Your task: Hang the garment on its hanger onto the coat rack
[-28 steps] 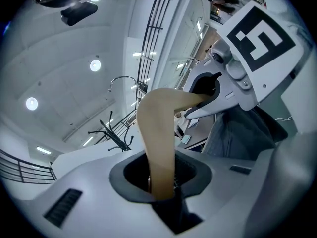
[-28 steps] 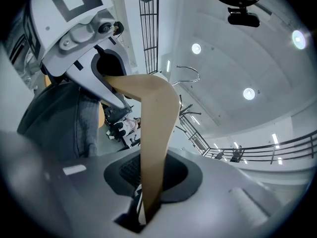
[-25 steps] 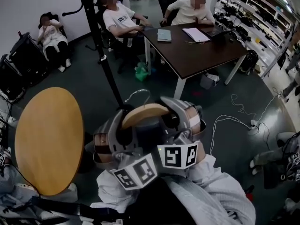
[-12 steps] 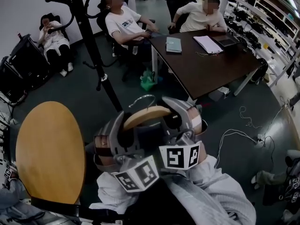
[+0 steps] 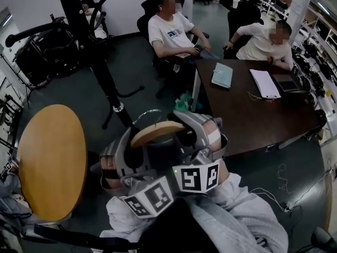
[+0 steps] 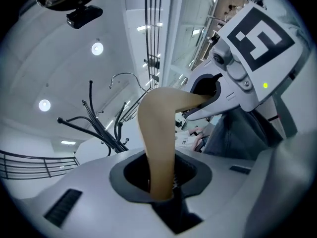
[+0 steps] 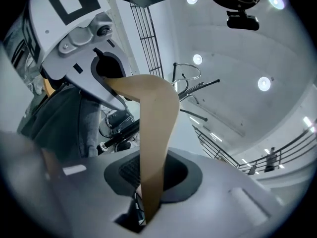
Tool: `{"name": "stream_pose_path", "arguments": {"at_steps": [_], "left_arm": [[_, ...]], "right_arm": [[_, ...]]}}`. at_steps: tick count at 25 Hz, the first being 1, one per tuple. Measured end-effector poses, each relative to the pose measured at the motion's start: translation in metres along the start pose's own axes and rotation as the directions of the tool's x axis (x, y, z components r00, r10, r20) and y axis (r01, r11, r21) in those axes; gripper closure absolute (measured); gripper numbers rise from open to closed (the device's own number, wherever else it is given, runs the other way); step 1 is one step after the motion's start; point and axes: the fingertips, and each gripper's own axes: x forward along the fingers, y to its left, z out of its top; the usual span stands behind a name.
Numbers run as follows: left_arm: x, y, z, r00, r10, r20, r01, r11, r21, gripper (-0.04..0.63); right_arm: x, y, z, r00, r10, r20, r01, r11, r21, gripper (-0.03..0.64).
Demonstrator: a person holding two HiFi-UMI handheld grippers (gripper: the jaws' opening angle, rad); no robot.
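This is looking like a shared office or lab workroom. People (image 5: 171, 33) are sitting in office chairs (image 5: 145, 22) around a dark table (image 5: 253, 120) at 1 o'clock, where a laptop (image 5: 287, 82) and papers (image 5: 265, 83) are lying. Shelves of equipment (image 5: 318, 57) are running along at 2 o'clock, and a coat rack (image 5: 95, 62) is standing at 11 o'clock.
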Motion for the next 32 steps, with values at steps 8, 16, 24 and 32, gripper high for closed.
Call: {"name": "stream_pose_path", "arguments": {"at_steps": [8, 16, 24, 32], "left_arm": [[0.063, -0.003, 0.025, 0.973, 0.135, -0.186, -0.133, 0.991, 0.021, 0.511], [0.103, 0.029, 0.008, 0.942, 0.2, -0.269, -0.198, 0.98, 0.032, 0.511], [0.123, 0.067, -0.016, 0.923, 0.278, -0.267, -0.266, 0.961, 0.081, 0.511], [0.148, 0.106, -0.036, 0.891, 0.314, -0.329, -0.302, 0.949, 0.088, 0.511]], "right_arm": [[0.059, -0.043, -0.034, 0.969, 0.122, 0.214, -0.118, 0.993, -0.03, 0.561], [0.122, -0.051, -0.021, 0.935, 0.166, 0.312, -0.162, 0.986, -0.04, 0.56], [0.167, -0.047, 0.004, 0.922, 0.139, 0.361, -0.139, 0.99, -0.026, 0.56], [0.216, -0.047, 0.03, 0.893, 0.176, 0.414, -0.183, 0.983, -0.021, 0.56]]}}
